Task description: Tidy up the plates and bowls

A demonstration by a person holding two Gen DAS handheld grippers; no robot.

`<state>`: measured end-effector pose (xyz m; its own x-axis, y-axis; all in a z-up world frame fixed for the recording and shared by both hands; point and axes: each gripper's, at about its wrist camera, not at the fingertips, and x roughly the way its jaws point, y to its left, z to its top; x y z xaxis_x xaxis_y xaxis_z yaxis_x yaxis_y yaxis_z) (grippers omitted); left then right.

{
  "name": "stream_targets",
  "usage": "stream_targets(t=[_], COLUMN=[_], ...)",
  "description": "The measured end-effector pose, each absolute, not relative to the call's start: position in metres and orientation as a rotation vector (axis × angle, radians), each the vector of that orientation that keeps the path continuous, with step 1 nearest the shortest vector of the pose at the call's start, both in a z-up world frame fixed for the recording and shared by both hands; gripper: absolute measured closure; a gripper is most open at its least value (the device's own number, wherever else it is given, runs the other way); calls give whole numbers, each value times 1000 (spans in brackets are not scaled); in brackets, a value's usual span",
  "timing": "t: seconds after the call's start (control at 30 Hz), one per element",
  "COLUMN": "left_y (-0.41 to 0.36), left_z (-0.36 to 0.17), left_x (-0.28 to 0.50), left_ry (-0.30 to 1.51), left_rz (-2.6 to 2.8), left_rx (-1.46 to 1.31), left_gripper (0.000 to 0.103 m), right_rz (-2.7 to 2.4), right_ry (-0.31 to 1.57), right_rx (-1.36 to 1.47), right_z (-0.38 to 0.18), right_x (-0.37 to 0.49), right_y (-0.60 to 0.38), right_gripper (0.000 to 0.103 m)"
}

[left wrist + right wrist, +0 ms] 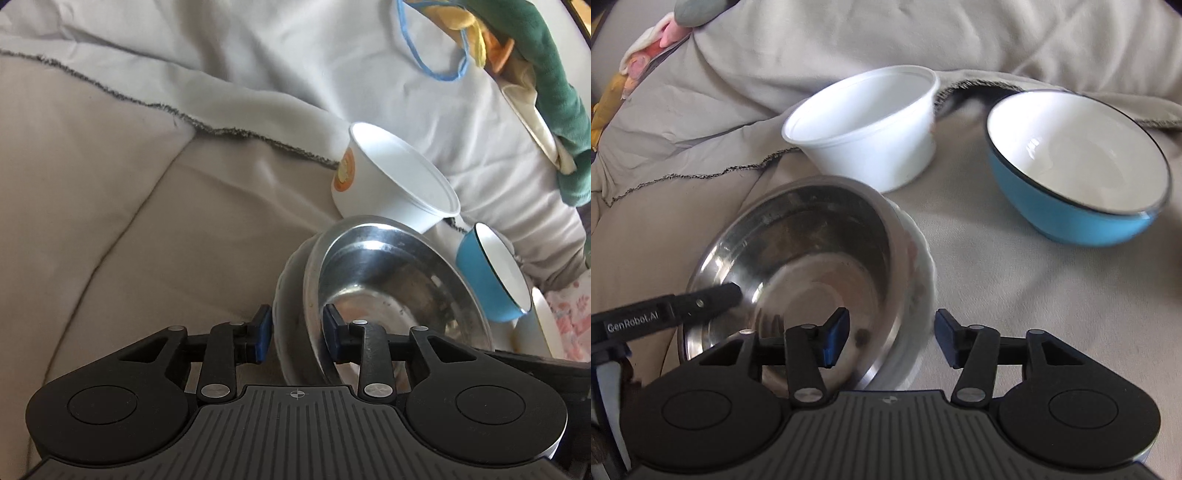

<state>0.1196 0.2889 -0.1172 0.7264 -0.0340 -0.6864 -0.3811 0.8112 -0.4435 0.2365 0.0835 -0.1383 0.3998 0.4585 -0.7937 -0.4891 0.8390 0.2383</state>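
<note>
Left gripper: jaws part open, straddling the near rims of the stacked steel plate and white plate beneath it. Inner blue pad sits inside the steel plate, outer pad outside the white plate's rim. Small gaps visible at both pads, so no clamp seen; nothing held.

Right gripper: jaws also part open, spanning the opposite rim of the same stack. One pad over the steel plate interior, other pad well outside the white plate edge, on bare cloth. No contact visible; nothing held.

Left gripper's finger seen from the right wrist view, reaching over the steel plate's far-left rim, tip inside the dish.

Landmark = steel plate. Nested in the white plate, whose scalloped edge shows along one side only. Stack tilted slightly on the soft surface.

White plastic tub: just behind the steel plate, upright, empty, orange label on its wall. Almost touching the plate rim in the left wrist view.

Blue bowl: beyond and to the right of the steel plate, white inside, dark rim, apart from the tub.

Beige blanket under everything, frayed dark hem running behind the steel plate. Green cloth and yellow fabric far behind.
</note>
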Motion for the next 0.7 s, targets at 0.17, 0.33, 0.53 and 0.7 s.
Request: stream_targets(t=[0.17,0.33,0.53,0.7], left_y=[281,266,237,240], left_z=[-112,-102,-103,-91], left_x=[121,116,112,107], left_ry=[775,858,868,829], left_rz=[228,158,105,176], left_rx=[-570,-551,-468,-507], left_gripper=[72,67,67,70], right_rz=[604,628,601,593], right_ry=[1004,1011,1025,1004], right_rx=[-32,-62,-83,-73], right_z=[-139,-133,-136,-133], right_x=[243,226,209,208], right_y=[89,71,37,31], right_gripper=[55,56,56,57])
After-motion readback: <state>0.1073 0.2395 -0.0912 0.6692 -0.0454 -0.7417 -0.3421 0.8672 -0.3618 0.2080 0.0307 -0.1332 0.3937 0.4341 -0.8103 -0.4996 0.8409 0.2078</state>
